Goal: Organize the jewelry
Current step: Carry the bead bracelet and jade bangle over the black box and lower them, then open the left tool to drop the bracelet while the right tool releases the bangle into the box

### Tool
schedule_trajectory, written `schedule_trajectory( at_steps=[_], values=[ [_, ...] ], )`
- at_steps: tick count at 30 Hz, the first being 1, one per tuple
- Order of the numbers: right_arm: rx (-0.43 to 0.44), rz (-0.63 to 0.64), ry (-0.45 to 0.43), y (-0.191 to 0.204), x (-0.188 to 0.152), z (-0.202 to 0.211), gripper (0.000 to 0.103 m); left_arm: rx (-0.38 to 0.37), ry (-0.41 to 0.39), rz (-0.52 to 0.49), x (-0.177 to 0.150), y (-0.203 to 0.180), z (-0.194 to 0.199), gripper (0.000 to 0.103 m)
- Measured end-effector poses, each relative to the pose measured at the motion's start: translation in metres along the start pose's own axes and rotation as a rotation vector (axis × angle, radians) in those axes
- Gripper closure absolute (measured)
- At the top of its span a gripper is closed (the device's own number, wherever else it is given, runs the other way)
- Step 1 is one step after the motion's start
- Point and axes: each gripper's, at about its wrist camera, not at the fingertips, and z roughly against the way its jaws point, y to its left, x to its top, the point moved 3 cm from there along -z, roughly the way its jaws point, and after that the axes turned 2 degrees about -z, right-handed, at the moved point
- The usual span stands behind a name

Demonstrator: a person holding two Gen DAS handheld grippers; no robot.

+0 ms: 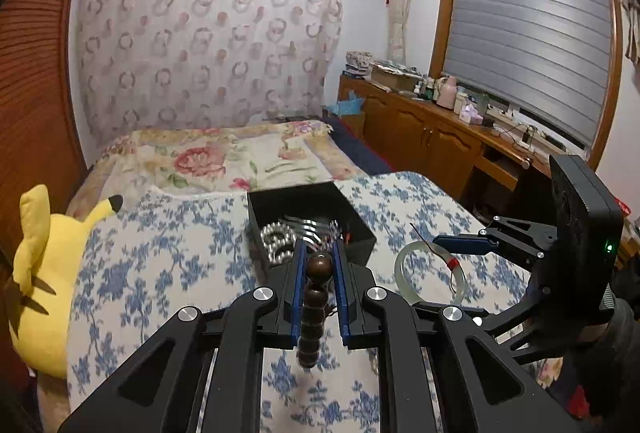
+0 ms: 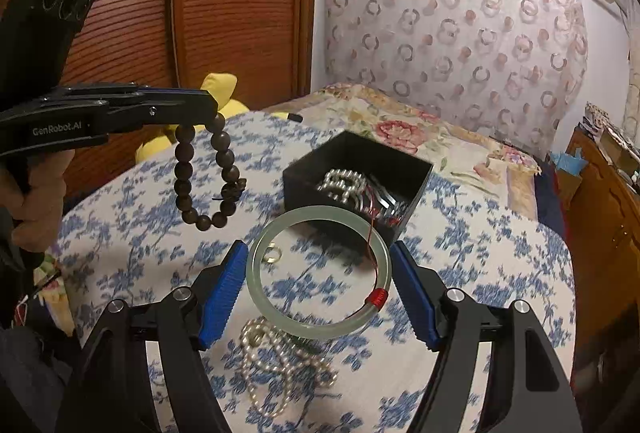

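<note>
My left gripper [image 1: 318, 253] is shut on a dark wooden bead bracelet [image 1: 318, 297], which hangs from its tips [image 2: 183, 169] above the table. A pale green jade bangle [image 2: 320, 213] with a red thread wrap sits across my right gripper [image 2: 318, 247], both blue pads pressing its rim, lifted off the cloth [image 1: 399, 267]. Just beyond stands an open black box [image 2: 308, 177] holding silver beads [image 2: 340, 185] and other pieces. On the cloth below the bangle lie a pearl necklace [image 2: 280, 365] and a small gold ring [image 2: 274, 255].
The table [image 2: 480, 273] wears a blue-flowered cloth. A yellow plush toy [image 1: 44, 273] leans at its left edge. Behind it is a bed [image 1: 208, 157]. A wooden cabinet [image 1: 420, 129] lines the right wall, and a slatted wardrobe [image 2: 200, 13] stands on the left.
</note>
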Motion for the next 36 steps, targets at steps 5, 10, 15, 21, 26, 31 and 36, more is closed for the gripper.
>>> schedule_trajectory(
  at_steps=[5, 10, 15, 21, 26, 31, 36],
  values=[
    [0.004, -0.006, -0.019, -0.016, 0.016, -0.005, 0.028, 0.006, -0.001, -0.005, 0.019, 0.004, -0.014, 0.091],
    [0.007, -0.014, -0.031, -0.037, 0.031, -0.017, 0.028, 0.001, -0.008, -0.003, 0.04, 0.009, -0.033, 0.091],
    [0.012, -0.025, -0.026, -0.057, 0.041, -0.036, 0.028, -0.008, 0.004, 0.002, 0.052, 0.014, -0.061, 0.091],
    [0.031, -0.033, -0.013, -0.071, 0.051, -0.061, 0.028, -0.025, 0.047, 0.022, 0.054, 0.022, -0.098, 0.091],
    [0.048, -0.032, 0.014, -0.076, 0.055, -0.082, 0.028, -0.029, 0.106, 0.043, 0.047, 0.032, -0.124, 0.091],
    [0.059, -0.021, 0.048, -0.076, 0.059, -0.103, 0.028, -0.005, 0.132, 0.05, 0.038, 0.046, -0.134, 0.091],
    [0.07, -0.013, 0.062, -0.074, 0.066, -0.119, 0.028, 0.025, 0.121, 0.055, 0.035, 0.059, -0.13, 0.083]
  ],
)
